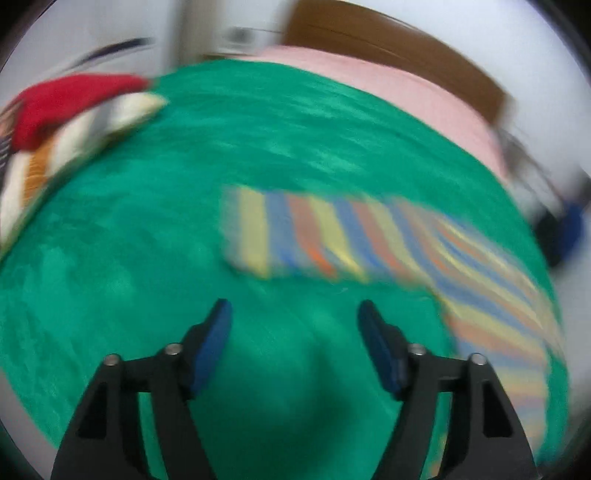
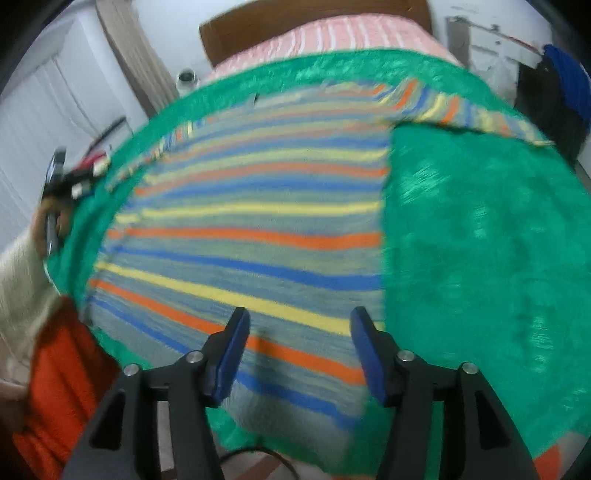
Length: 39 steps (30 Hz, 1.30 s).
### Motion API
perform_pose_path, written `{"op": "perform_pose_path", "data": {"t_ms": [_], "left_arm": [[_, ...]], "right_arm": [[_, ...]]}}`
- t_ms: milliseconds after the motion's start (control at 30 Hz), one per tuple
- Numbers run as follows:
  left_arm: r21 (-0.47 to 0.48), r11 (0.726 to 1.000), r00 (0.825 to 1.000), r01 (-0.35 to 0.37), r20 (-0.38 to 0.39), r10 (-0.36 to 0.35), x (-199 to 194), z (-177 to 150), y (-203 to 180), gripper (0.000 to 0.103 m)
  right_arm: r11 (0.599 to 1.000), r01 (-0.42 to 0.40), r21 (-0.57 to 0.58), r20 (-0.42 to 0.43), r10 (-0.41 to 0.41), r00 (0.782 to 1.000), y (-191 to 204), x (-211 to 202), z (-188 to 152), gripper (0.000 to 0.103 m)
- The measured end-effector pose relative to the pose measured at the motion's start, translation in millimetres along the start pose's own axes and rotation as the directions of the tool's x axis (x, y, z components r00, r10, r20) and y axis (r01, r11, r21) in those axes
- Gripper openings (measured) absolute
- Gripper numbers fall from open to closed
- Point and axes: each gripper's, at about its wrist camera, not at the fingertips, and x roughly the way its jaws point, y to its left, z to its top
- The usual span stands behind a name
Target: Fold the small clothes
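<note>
A striped knit garment point(image 2: 258, 221) in blue, yellow, orange and grey lies spread flat on a green fuzzy blanket point(image 2: 480, 240), with one sleeve stretched out at the far right. My right gripper point(image 2: 300, 314) hangs open just above the garment's near hem, and nothing is between its fingers. In the blurred left wrist view the same garment point(image 1: 351, 240) lies ahead and to the right. My left gripper point(image 1: 293, 305) stands open over bare green blanket point(image 1: 147, 221), short of the garment's left end, and holds nothing.
A pile of red, white and orange clothes point(image 1: 66, 118) lies at the blanket's far left. Pink bedding point(image 2: 351, 33) and a brown headboard point(image 1: 388, 40) lie beyond. A cream sleeve point(image 2: 18, 291) and orange cloth point(image 2: 62, 387) are at the left edge. Dark and blue items point(image 2: 557, 92) stand at the right.
</note>
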Motion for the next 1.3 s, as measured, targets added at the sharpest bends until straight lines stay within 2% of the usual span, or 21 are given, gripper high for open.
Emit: {"op": "perform_pose_path", "data": {"t_ms": [67, 133, 200, 267, 367, 400, 433, 467, 500, 567, 633, 767, 900, 933, 967, 1000, 1033, 1100, 1200, 1233, 1300], "left_arm": [[0.096, 0.985, 0.985, 0.145, -0.106, -0.135, -17.7, -39.7, -27.9, 0.088], [0.162, 0.959, 0.959, 0.234, -0.203, -0.199, -25.3, -82.9, -52.8, 0.089], [0.215, 0.936, 0.935, 0.278, -0.285, -0.212, -24.3, -123.5, -75.1, 0.089], [0.253, 0.922, 0.922, 0.293, -0.329, -0.203, -19.3, -153.3, -91.7, 0.089], [0.329, 0.903, 0.924, 0.277, -0.349, -0.156, -15.4, -178.6, -111.0, 0.082], [0.352, 0.896, 0.925, 0.271, -0.353, -0.141, -15.9, -183.6, -115.0, 0.061], [0.384, 0.886, 0.927, 0.260, -0.357, -0.117, -15.9, -186.6, -118.2, 0.023], [0.389, 0.881, 0.922, 0.268, -0.368, -0.118, -17.0, -187.5, -118.2, 0.006], [0.344, 0.887, 0.906, 0.308, -0.392, -0.162, -20.9, -185.3, -113.8, 0.005], [0.309, 0.897, 0.908, 0.315, -0.374, -0.190, -34.6, -182.4, -105.3, 0.004], [0.305, 0.890, 0.903, 0.339, -0.370, -0.218, -43.8, -184.7, -100.4, 0.004], [0.324, 0.900, 0.901, 0.293, -0.409, -0.146, -17.2, -204.1, -101.6, 0.004], [0.335, 0.907, 0.915, 0.256, -0.387, -0.115, -17.2, -203.6, -108.1, 0.013], [0.348, 0.905, 0.924, 0.246, -0.366, -0.111, -24.5, -203.0, -110.3, 0.027], [0.363, 0.904, 0.936, 0.228, -0.338, -0.101, -34.0, -201.5, -110.8, 0.038], [0.368, 0.904, 0.946, 0.218, -0.308, -0.102, -43.7, -199.5, -111.5, 0.059], [0.364, 0.906, 0.954, 0.215, -0.276, -0.116, -52.2, -195.7, -114.0, 0.072], [0.339, 0.917, 0.968, 0.211, -0.204, -0.147, -69.6, -183.6, -111.9, 0.081], [0.300, 0.938, 0.984, 0.173, -0.097, -0.150, -77.1, -159.8, -105.8, 0.094], [0.290, 0.946, 0.989, 0.145, -0.055, -0.134, -76.3, -150.3, -104.3, 0.096], [0.260, 0.963, 0.997, 0.066, 0.025, -0.075, -67.2, -130.7, -103.2, 0.096]], "right_arm": [[1.000, 0.006, 0.020, 0.016, -0.006, 1.000, -14.9, -19.9, -3.6, 0.068], [0.999, -0.020, 0.036, -0.032, 0.021, 0.999, -27.8, -25.4, -10.1, 0.068], [0.996, -0.065, 0.066, -0.081, 0.070, 0.994, -36.6, -22.1, -19.3, 0.068], [0.990, -0.106, 0.088, -0.129, 0.117, 0.985, -37.5, -11.4, -30.0, 0.067], [0.986, -0.137, 0.094, -0.178, 0.152, 0.972, -30.1, 9.1, -37.7, 0.054], [0.982, -0.163, 0.094, -0.189, 0.178, 0.966, -25.7, 14.2, -39.0, 0.041], [0.980, -0.181, 0.081, -0.199, 0.194, 0.961, -20.5, 17.8, -39.6, 0.018], [0.985, -0.166, 0.055, -0.210, 0.173, 0.962, -15.1, 20.3, -39.6, 0.008], [0.990, -0.137, 0.040, -0.218, 0.142, 0.966, -12.6, 19.7, -39.1, 0.008], [0.992, -0.116, 0.046, -0.212, 0.123, 0.969, -14.6, 7.2, -37.2, 0.007], [0.996, -0.083, 0.025, -0.204, 0.086, 0.975, -15.7, -11.1, -37.0, 0.007], [0.999, -0.032, 0.024, -0.231, 0.036, 0.972, -18.6, -10.1, -47.1, 0.007], [0.999, 0.005, 0.034, -0.250, 0.004, 0.968, -22.3, 20.3, -53.2, 0.007], [0.999, 0.009, 0.032, -0.241, -0.001, 0.971, -21.5, 20.1, -52.7, 0.009], [0.999, 0.005, 0.038, -0.230, 0.004, 0.973, -21.2, 17.3, -52.2, 0.015], [0.999, 0.002, 0.044, -0.219, 0.008, 0.976, -20.9, 12.6, -51.8, 0.029], [0.999, 0.003, 0.046, -0.204, 0.007, 0.979, -22.1, 5.5, -52.9, 0.048], [0.999, 0.005, 0.044, -0.143, 0.001, 0.990, -22.8, -13.8, -54.0, 0.060], [0.996, 0.066, 0.052, -0.007, -0.066, 0.998, -26.6, -44.3, -48.3, 0.067], [0.993, 0.092, 0.068, 0.052, -0.095, 0.994, -29.3, -51.8, -44.1, 0.074], [0.985, 0.133, 0.107, 0.141, -0.148, 0.979, -34.1, -56.2, -33.7, 0.078]]}}
